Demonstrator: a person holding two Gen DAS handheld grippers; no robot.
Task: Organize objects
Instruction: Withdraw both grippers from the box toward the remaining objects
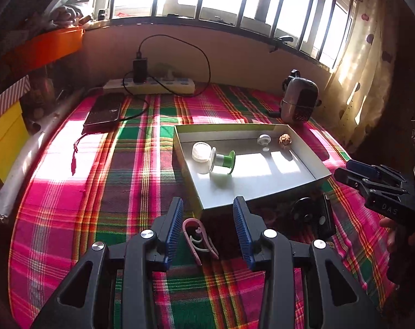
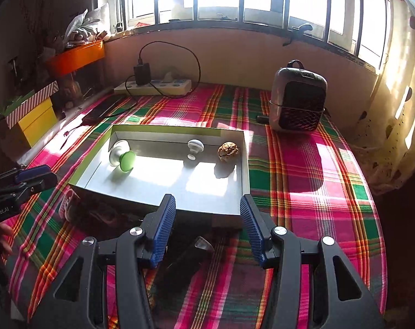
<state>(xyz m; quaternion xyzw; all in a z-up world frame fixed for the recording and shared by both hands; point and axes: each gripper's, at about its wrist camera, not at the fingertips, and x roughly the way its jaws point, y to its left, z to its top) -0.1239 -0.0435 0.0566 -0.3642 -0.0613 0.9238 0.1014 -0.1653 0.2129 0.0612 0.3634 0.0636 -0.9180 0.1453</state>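
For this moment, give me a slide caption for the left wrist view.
Open left hand-held gripper hovers over a pink clip on the plaid cloth, beside a shallow box holding a green spool.

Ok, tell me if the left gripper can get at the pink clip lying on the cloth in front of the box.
Probably yes. The left gripper stands open and empty, and the pink clip lies on the plaid cloth between its fingers, just short of the box. Nothing covers it; the box wall close behind could crowd the fingertips.

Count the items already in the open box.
4. A white jar and green-ended spool sit at its left end; a white knob and brown lumpy ball sit by the far right corner. Nothing seems hidden.
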